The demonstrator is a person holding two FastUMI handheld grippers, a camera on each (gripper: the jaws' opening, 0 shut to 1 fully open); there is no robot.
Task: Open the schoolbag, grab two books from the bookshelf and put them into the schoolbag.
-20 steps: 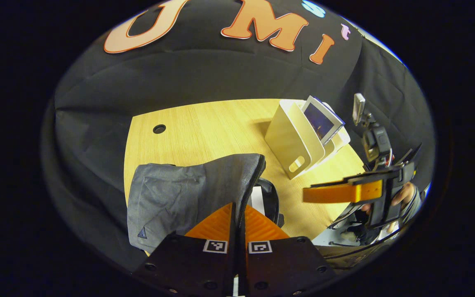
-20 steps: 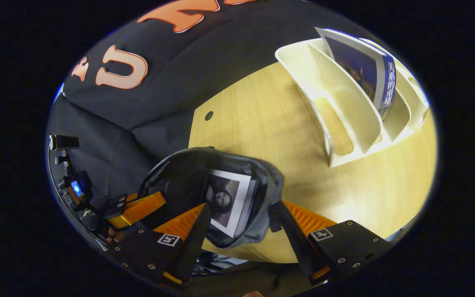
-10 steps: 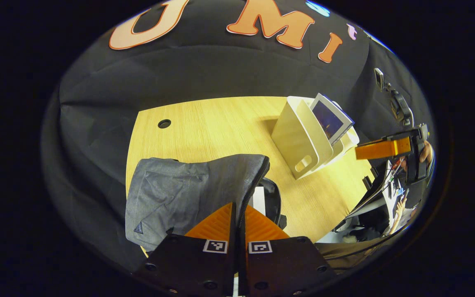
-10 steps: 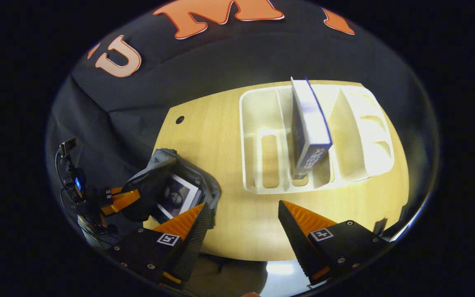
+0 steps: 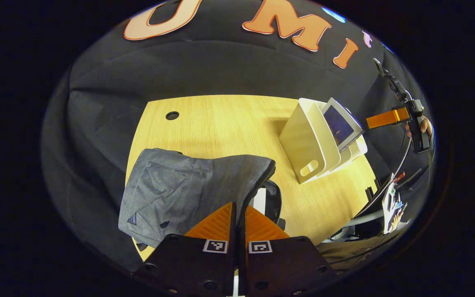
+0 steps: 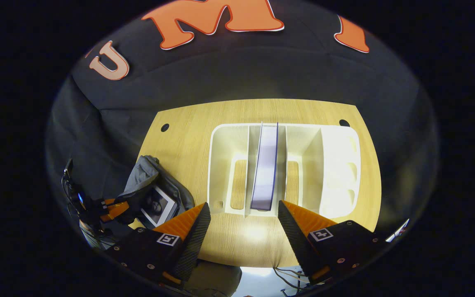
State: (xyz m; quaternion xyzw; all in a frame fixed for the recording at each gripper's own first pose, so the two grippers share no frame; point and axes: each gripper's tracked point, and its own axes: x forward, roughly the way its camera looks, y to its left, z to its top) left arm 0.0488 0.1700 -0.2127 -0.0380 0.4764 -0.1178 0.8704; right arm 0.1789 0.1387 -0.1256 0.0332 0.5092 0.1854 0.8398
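Fingers (image 5: 221, 220) hide schoolbag (image 5: 188, 189) opening.

The first book (image 6: 158, 205) at seven o'clock lies half buried in the schoolbag (image 6: 144, 177); the second book (image 6: 264, 167) shows edge-on, covers hidden.

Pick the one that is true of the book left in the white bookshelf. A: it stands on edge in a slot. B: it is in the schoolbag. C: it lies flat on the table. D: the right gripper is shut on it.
A: the book stands on edge in a slot of the bookshelf, the open right gripper short of it.
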